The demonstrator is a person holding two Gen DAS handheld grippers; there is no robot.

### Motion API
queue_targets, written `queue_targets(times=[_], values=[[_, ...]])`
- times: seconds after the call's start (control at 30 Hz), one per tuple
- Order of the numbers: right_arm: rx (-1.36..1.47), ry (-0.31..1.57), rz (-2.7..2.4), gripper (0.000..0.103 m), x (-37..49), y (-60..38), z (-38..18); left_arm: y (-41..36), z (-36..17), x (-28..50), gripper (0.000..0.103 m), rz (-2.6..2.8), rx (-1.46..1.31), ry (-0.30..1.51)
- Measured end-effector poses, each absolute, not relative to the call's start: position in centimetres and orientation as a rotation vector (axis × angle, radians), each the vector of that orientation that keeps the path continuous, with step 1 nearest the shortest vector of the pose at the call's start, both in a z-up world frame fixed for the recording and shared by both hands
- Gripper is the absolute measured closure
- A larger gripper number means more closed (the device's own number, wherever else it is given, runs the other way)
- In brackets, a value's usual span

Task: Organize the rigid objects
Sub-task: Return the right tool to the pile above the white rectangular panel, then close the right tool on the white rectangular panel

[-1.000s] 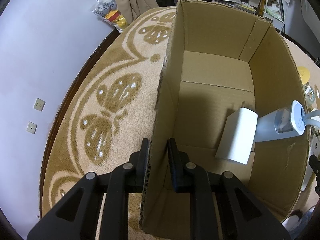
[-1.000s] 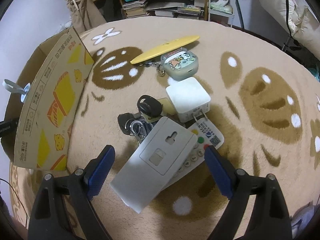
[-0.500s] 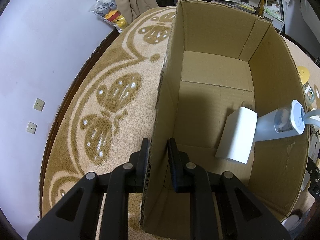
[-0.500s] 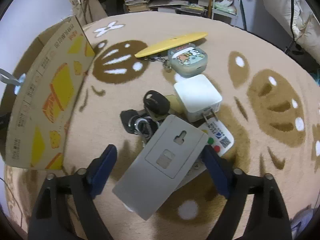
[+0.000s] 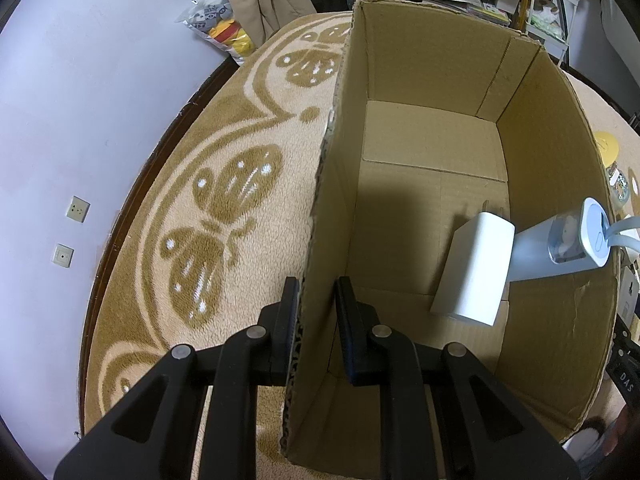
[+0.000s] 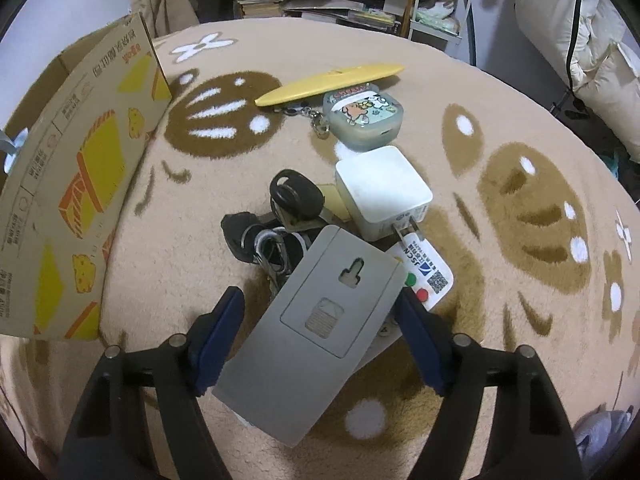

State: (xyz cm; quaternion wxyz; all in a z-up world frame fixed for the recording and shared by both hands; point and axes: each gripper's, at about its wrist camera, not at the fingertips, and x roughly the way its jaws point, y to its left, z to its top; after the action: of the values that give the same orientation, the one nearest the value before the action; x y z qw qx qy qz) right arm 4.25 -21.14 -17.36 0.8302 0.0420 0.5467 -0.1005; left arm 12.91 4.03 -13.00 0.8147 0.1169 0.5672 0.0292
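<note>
Left tongs (image 5: pixel 316 300) are clamped tight on the near-left wall of the cardboard box (image 5: pixel 560 168), one finger outside, one inside. In the box, against the right wall, a white charger block (image 5: pixel 472 268) lies with a pale grey bottle (image 5: pixel 560 244) leaning over it; the bottle's loop strap is cut off by the right edge of the left wrist view.

Over to the right tongs (image 6: pixel 320 320): the jaws have just been closing, and the flat grey plate (image 6: pixel 316 332) lies between the blue pads. The right pad looks to be at the plate's edge, the left pad stands apart, so no grip yet. Under the plate, a white remote (image 6: pixel 428 276) is mostly hidden, only its far end with coloured buttons showing. A bunch of keys (image 6: pixel 280 216) is tucked partly beneath too. Farther out on the carpet (image 6: pixel 520 120): a white plug adapter (image 6: pixel 380 196), a cartoon-print case (image 6: pixel 360 116) on a chain, a yellow strip (image 6: pixel 328 82). The box's printed side is cut off at the left.
</note>
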Motion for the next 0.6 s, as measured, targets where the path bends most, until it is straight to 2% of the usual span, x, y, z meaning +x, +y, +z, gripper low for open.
queue_targets(times=[0.07,0.13,0.3,0.6], values=[[0.078,1.161,-0.22,0.021,4.3,-21.0,-17.4,4.0,-13.0,12.9,0.085,0.062,0.249,1.211],[0.061,1.155,-0.237,0.032,4.3,-20.9,-17.3,4.0,-13.0,12.9,0.085,0.062,0.25,1.211],[0.106,1.136,-0.243,0.046,4.2,-21.8,-16.8,4.1,-13.1,12.9,0.085,0.059,0.247,1.211],[0.09,1.044,-0.22,0.049,4.3,-21.5,-15.2,4.2,-13.1,12.9,0.085,0.057,0.245,1.214]])
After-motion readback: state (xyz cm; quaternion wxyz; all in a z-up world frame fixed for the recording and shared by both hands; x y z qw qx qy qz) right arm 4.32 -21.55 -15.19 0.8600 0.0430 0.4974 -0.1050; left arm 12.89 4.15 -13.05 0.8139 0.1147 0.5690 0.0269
